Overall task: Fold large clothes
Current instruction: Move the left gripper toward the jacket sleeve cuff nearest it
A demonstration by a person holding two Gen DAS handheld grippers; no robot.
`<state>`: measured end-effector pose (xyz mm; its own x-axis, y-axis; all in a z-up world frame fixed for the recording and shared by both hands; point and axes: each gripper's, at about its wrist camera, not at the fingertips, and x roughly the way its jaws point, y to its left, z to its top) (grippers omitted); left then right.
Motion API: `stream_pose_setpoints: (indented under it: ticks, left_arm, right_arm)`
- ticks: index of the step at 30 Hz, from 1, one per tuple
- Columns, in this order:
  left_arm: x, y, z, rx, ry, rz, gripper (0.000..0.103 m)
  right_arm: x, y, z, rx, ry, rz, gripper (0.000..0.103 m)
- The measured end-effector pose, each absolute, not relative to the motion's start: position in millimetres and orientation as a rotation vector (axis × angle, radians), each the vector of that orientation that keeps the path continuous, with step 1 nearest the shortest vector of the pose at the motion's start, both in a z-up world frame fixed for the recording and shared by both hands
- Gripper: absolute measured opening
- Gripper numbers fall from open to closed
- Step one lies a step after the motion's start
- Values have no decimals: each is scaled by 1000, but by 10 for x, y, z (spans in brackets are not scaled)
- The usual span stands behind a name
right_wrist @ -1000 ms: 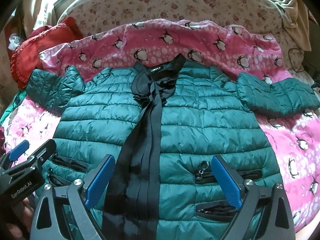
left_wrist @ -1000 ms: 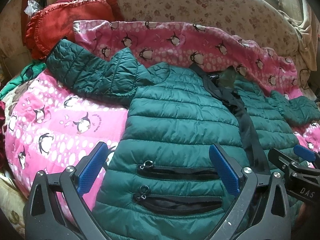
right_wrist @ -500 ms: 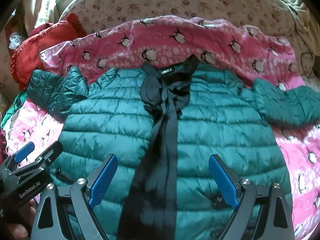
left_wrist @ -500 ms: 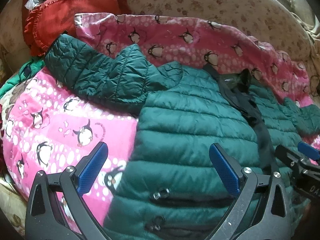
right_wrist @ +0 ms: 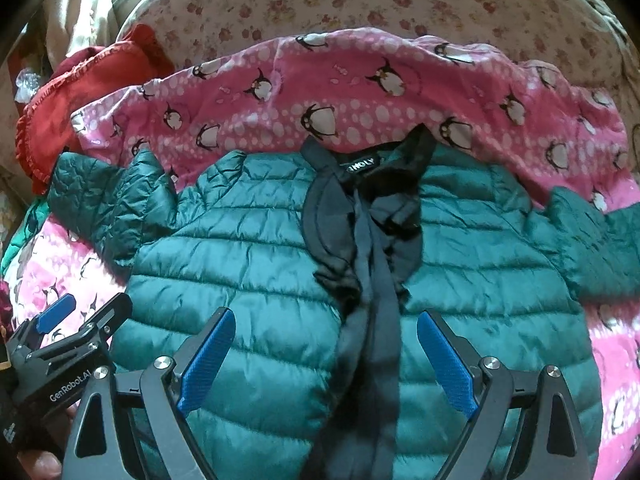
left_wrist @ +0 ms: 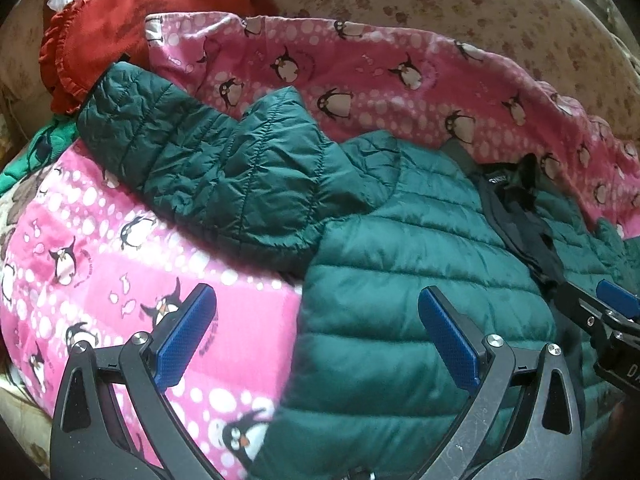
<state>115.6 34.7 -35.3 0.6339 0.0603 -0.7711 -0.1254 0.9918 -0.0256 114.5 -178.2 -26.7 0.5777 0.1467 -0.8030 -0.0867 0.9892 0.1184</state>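
Both claws, left (left_wrist: 316, 340) and right (right_wrist: 326, 360), gape empty over the jacket (right_wrist: 256, 264). Only the right view shows "GenRobot.AI" at 8 o'clock; its collar label (right_wrist: 359, 165) is unreadable.

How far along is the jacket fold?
Done: the green puffer jacket lies spread front-up on the penguin blanket. In hand: nothing; the left tongs and right tongs are open above its body. Left: both sleeves are out to the sides, unfolded.
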Motion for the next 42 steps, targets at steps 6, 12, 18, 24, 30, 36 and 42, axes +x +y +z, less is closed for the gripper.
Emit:
stream_pose_setpoints:
  ticks: [6,12,18,24,30,36,42]
  left_arm:
    - [1306,385,-446,-98,904,115,102]
    - [1387,406,-500,-100,911,120,102]
    - [1461,477,-552,-116,925,126,102]
    - [1482,553,-535,-111,915,138,102]
    - [1501,655,-526,-103,910,157,102]
    - [1514,757,-512,-110,904,176,102]
    - [1512,838,-507,-112,903,190,102]
  right_arm:
    - [1359,-1683,-345,84,938,161,91]
    - [1467,-1584,-476,61,941,172,91]
    - [1552,-1610,-562,86,958,153,91]
    - [1593,-1595,-610,106,974,142,91]
    - [1600,-1538,-664,93,988,143,87]
    - [1587,-1497,-691,82,984,130,87]
    - [1580,-1442,-692,57,987,130,87]
